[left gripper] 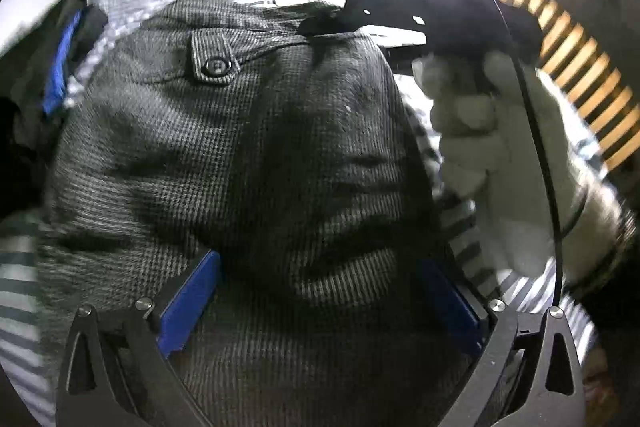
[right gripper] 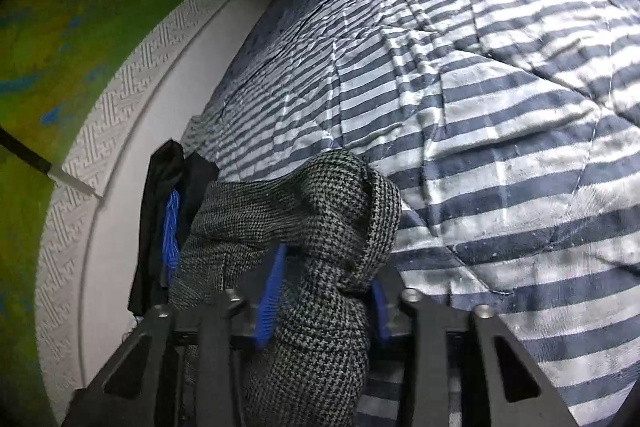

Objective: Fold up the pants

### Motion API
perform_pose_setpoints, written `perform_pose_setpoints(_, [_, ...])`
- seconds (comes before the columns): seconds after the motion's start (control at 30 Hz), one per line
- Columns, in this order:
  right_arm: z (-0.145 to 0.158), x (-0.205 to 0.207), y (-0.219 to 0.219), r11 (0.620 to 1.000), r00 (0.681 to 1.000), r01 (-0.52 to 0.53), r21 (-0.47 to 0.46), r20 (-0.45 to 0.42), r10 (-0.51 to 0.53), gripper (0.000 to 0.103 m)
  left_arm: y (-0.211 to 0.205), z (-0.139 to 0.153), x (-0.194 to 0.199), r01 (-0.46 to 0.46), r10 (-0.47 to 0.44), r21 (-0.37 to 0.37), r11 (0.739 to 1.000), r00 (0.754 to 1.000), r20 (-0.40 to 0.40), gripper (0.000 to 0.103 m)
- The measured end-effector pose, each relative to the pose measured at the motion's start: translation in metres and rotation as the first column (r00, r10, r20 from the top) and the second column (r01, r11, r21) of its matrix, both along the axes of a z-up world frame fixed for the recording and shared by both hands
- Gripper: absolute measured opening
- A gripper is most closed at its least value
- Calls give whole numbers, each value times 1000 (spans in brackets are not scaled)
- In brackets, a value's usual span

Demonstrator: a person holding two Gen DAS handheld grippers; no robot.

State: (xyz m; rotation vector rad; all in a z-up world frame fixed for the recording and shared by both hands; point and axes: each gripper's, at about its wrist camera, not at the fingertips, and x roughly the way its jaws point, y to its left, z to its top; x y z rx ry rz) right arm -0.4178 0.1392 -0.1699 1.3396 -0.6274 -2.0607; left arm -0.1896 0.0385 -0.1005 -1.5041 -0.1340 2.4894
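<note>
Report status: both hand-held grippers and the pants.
Left hand-held gripper open over pants. Right hand-held gripper shut on bunched pants fabric. Striped quilt underneath; dark garment alongside.

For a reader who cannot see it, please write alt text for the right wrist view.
The right gripper is shut on a bunched fold of grey houndstooth pants, above a blue-and-white striped quilt. A white patterned wall lies to the left.

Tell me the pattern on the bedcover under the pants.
Blue-and-white stripes on the bedcover, clearest in the right wrist view.
</note>
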Motion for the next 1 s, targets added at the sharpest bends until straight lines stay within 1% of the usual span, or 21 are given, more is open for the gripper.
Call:
perform_pose_setpoints(0.03, [2,0,-1,1000,1000,-3,12,-7,3,25,1,5,3,-11,10,-41,999,999,-30,101])
perform_pose_setpoints(0.1, [7,0,-2,1000,1000,-8,22,-23,9,22,-3,16,8,-66,54,-139,988,995,-86,101])
perform_pose_setpoints(0.17, [11,1,-3,1000,999,-10,27,-39,11,21,-11,19,7,-108,90,-157,982,989,-113,101])
perform_pose_setpoints(0.2, [12,2,-4,999,999,-11,30,-43,12,20,-17,11,4,-126,111,-156,980,989,-102,101])
perform_pose_setpoints(0.23, [14,2,-5,999,999,-14,35,-46,15,18,-18,1,-1,-126,115,-168,978,991,-75,101])
perform_pose_setpoints(0.27, [15,3,-4,999,999,-13,39,-50,15,18,-18,-13,-5,-116,111,-195,974,993,-35,101])
perform_pose_setpoints(0.3, [16,3,-5,999,999,-13,38,-53,15,18,-16,-28,-10,-97,98,-212,972,995,-10,103])
perform_pose_setpoints(0.33, [18,4,-5,999,998,-16,32,-56,18,16,-17,-26,-11,-106,104,-196,975,994,-21,103])
perform_pose_setpoints(0.4, [27,7,-6,999,996,-16,37,-81,19,15,-21,-25,-14,-111,111,-167,980,994,-7,103])
perform_pose_setpoints(0.53, [53,22,-11,999,986,-39,37,-163,44,14,-23,-26,-15,-122,123,-146,982,992,-5,103])
perform_pose_setpoints(0.67, [85,48,-21,992,954,-96,82,-275,115,14,-32,-22,-11,-144,145,-110,983,989,-3,102])
perform_pose_setpoints(0.77, [99,65,-24,988,937,-123,88,-317,145,13,-38,-20,-14,-155,155,-100,983,988,-3,102])
perform_pose_setpoints(0.83, [109,78,-26,984,922,-149,99,-346,175,13,-42,-17,-13,-167,167,-89,982,986,-6,102])
perform_pose_setpoints(0.87, [115,85,-28,980,911,-164,111,-363,194,13,-45,-15,-12,-177,177,-74,981,984,-7,102])
perform_pose_setpoints(0.9, [120,93,-30,976,900,-177,126,-380,212,13,-53,-11,-10,-198,198,-42,979,980,-8,102])
perform_pose_setpoints(1.0, [138,121,-39,956,850,-229,185,-440,289,13,-78,-1,-3,-256,257,21,966,966,-18,102])
